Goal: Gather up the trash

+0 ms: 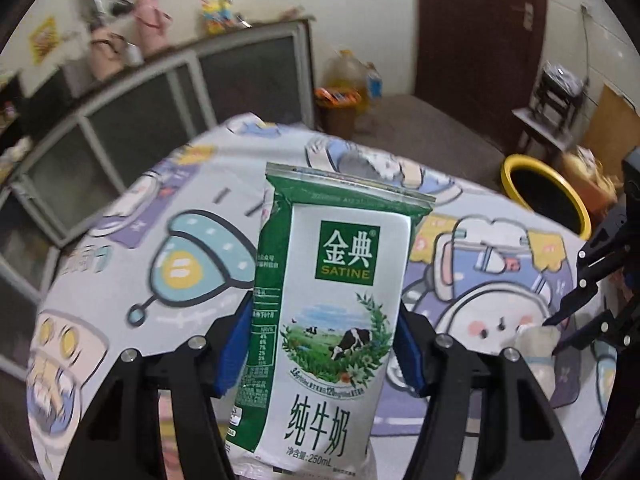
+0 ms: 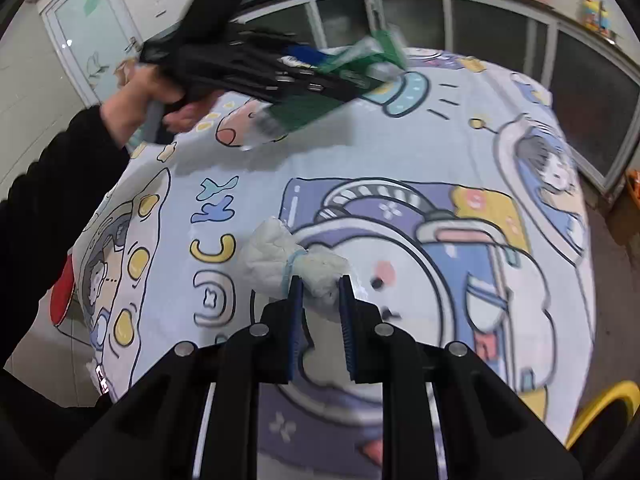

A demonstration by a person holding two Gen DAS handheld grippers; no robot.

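Both pickups look done: left gripper [image 1: 326,344] pinches the milk carton [image 1: 324,316] above the table [image 1: 120,272], right gripper [image 2: 320,300] is clamped on the crumpled tissue [image 2: 288,256]. Neither's in the yellow bin [image 1: 516,164] beside the table yet, so dumping's left.

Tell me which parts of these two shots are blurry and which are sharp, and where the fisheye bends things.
Left wrist view: the milk carton in the left gripper is sharp, its print readable, while the cabinet behind is smeared and curved. Right wrist view: the crumpled tissue in the right gripper is fairly crisp, while the carton and the hand are motion-blurred; the tablecloth bulges toward the rim.
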